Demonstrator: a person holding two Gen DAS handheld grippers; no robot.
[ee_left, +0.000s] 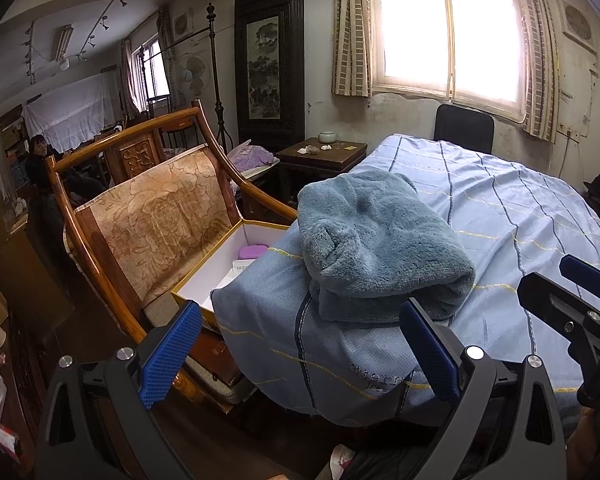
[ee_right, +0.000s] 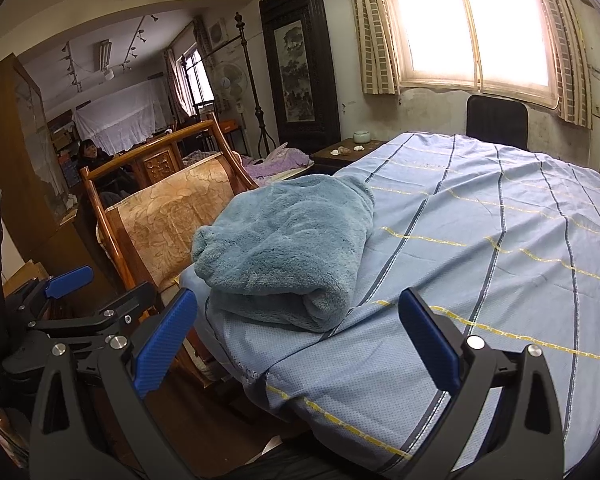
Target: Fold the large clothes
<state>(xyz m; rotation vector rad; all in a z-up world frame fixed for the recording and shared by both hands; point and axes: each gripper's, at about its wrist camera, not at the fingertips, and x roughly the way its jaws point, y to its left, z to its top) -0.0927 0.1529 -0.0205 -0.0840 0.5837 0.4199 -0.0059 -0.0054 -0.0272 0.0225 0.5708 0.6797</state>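
A fluffy blue-grey garment [ee_left: 376,244] lies folded in a thick bundle at the near left corner of the bed; it also shows in the right wrist view [ee_right: 288,248]. The bed has a light blue striped sheet [ee_left: 520,208] [ee_right: 480,240]. My left gripper [ee_left: 300,344] is open and empty, held back from the bed corner, just short of the bundle. My right gripper [ee_right: 298,332] is open and empty, in front of the bed's near edge, to the right of the bundle. The right gripper also shows at the right edge of the left wrist view [ee_left: 580,300].
A wooden chair [ee_left: 152,208] with a patterned cushion stands left of the bed. An open white box [ee_left: 236,264] with yellow edges sits on its seat. A dark side table [ee_left: 320,156] and a black chair [ee_left: 464,126] stand by the far wall under the window.
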